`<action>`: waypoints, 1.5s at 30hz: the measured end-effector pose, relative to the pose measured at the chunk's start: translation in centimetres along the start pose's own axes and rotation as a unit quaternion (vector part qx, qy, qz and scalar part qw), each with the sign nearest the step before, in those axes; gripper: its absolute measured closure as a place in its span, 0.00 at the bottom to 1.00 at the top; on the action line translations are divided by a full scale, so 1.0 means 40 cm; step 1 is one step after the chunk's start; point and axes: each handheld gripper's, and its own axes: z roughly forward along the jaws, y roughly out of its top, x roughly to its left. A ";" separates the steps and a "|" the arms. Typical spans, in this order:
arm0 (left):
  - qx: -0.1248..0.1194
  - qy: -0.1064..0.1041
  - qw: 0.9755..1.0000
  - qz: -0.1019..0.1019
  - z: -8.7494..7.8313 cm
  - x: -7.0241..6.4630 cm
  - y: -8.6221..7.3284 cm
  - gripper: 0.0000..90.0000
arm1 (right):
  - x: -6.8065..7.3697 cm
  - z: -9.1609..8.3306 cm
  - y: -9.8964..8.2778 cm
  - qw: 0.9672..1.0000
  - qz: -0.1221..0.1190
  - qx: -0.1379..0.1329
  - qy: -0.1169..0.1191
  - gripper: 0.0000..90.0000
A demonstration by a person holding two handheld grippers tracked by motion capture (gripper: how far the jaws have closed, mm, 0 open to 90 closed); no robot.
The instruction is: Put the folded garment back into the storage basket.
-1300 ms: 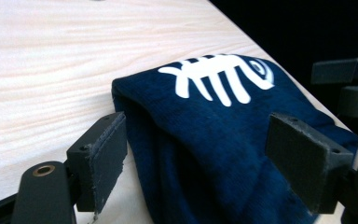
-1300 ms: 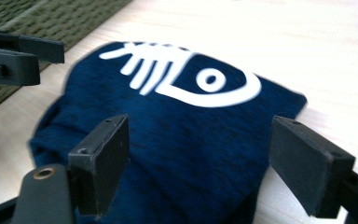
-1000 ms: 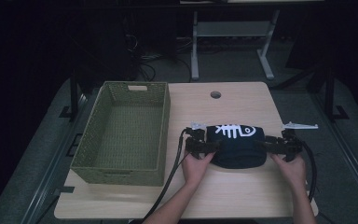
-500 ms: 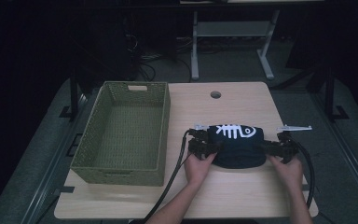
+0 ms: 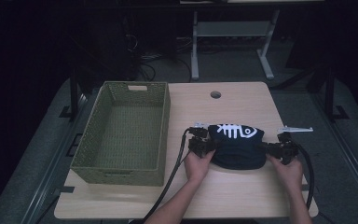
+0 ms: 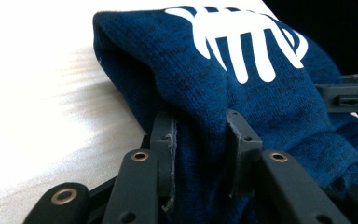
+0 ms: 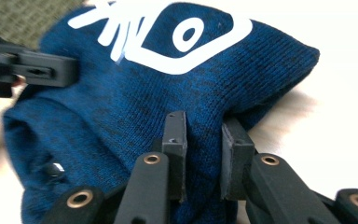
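A dark blue knitted garment with a white fish-skeleton print lies folded on the wooden table, right of centre. My left gripper holds its left edge; its jaws have just been closing and now pinch a fold of the blue knit. My right gripper has likewise just been closing and pinches the garment's right edge. In the left gripper view the white print lies beyond the jaws. The right gripper view has the fish head print and the other gripper farther off.
An empty green woven basket stands on the table's left half. A round cable hole is near the far edge. Black cables trail from both grippers toward the front edge. A metal stand is on the floor beyond.
Both grippers' jaws have closed onto the garment's side edges. The hands have stayed where they were, and the garment lies in the same place.
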 end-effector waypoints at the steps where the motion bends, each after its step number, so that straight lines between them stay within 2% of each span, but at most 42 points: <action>1: 0.002 -0.002 1.000 -0.003 -0.003 0.002 0.002 0.77 | 0.002 -0.003 0.001 1.000 -0.003 -0.004 0.003 0.84; 5: -0.003 -0.017 1.000 -0.005 -0.017 -0.002 0.008 0.77 | 0.017 -0.013 0.004 1.000 -0.010 -0.004 0.000 0.84; 15: -0.026 -0.032 0.999 0.026 -0.101 -0.048 0.056 0.77 | 0.074 -0.069 0.026 0.999 -0.022 -0.025 0.002 0.84; 22: -0.044 -0.042 0.997 0.050 -0.180 -0.077 0.097 0.77 | 0.151 -0.114 0.078 0.998 -0.052 -0.031 -0.017 0.84; 27: -0.055 -0.049 0.996 0.058 -0.233 -0.082 0.127 0.77 | 0.189 -0.136 0.110 0.997 -0.056 -0.045 -0.007 0.84; 32: -0.058 -0.059 0.995 0.056 -0.273 -0.068 0.149 0.77 | 0.209 -0.148 0.137 0.996 -0.052 -0.061 0.027 0.84; 34: -0.062 -0.059 0.994 0.062 -0.290 -0.064 0.156 0.77 | 0.216 -0.152 0.148 0.996 -0.048 -0.064 0.036 0.85; 36: -0.063 -0.062 0.994 0.058 -0.302 -0.053 0.161 0.77 | 0.225 -0.153 0.159 0.995 -0.049 -0.067 0.050 0.85; 39: -0.066 -0.078 0.994 0.039 -0.321 -0.033 0.168 0.77 | 0.233 -0.150 0.173 0.994 -0.044 -0.071 0.069 0.86; 42: -0.065 -0.081 0.994 0.044 -0.343 -0.020 0.178 0.76 | 0.240 -0.146 0.188 0.992 -0.030 -0.076 0.095 0.86; 45: -0.065 -0.090 0.993 0.034 -0.363 -0.002 0.187 0.76 | 0.247 -0.140 0.198 0.990 -0.024 -0.085 0.112 0.86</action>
